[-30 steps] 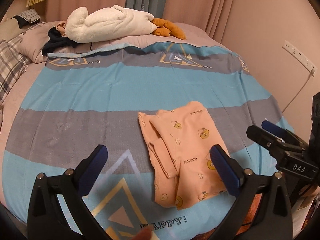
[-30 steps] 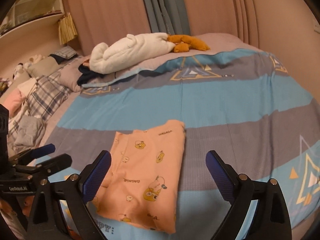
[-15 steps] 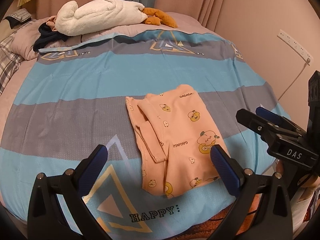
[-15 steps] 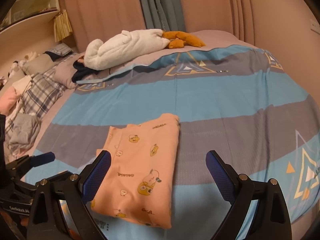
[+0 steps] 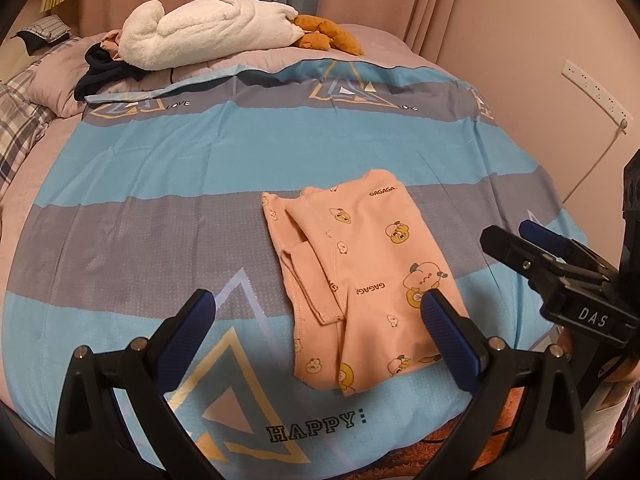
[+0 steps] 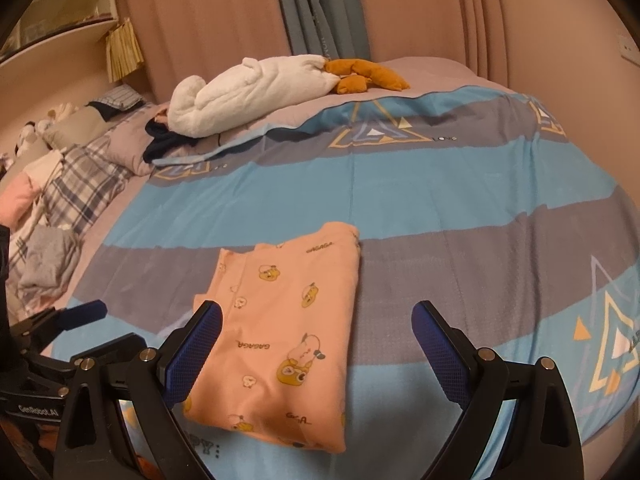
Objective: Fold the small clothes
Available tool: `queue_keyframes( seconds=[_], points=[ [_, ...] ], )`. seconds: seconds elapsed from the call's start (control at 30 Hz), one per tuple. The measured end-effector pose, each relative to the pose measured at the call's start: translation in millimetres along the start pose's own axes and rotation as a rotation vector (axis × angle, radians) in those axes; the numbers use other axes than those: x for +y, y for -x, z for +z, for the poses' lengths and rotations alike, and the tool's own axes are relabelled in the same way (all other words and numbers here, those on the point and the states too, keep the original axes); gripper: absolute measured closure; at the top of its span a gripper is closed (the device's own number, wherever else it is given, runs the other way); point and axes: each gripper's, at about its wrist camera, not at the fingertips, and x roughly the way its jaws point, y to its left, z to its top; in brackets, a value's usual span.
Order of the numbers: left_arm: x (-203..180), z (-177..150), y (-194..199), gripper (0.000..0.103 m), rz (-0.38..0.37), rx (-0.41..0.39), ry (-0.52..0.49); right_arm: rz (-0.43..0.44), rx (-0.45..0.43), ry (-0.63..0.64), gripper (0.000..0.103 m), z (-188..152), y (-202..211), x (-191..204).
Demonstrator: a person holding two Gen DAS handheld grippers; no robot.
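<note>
peach garment (image 5: 360, 276) folded near bedspread (image 5: 200, 152) front edge | both hand-held grippers released, apart

left tool (image 5: 316, 312) open, empty | folded peach garment (image 5: 360, 280) flat on bedspread (image 5: 160, 184)

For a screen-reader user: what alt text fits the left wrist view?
A folded peach garment with cartoon prints lies on a blue-and-grey striped bedspread. The open left gripper hovers before it; the right gripper enters from the right.
</note>
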Motion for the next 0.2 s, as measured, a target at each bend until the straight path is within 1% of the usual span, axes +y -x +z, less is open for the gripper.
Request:
queue_keyframes(
  seconds=[0.2],
  points=[
    [2.0,0.2,1.6,0.000,0.009,-0.005,0.001,-0.004,0.005,0.013,0.008,-0.2,-2.2,5.3]
  ],
)
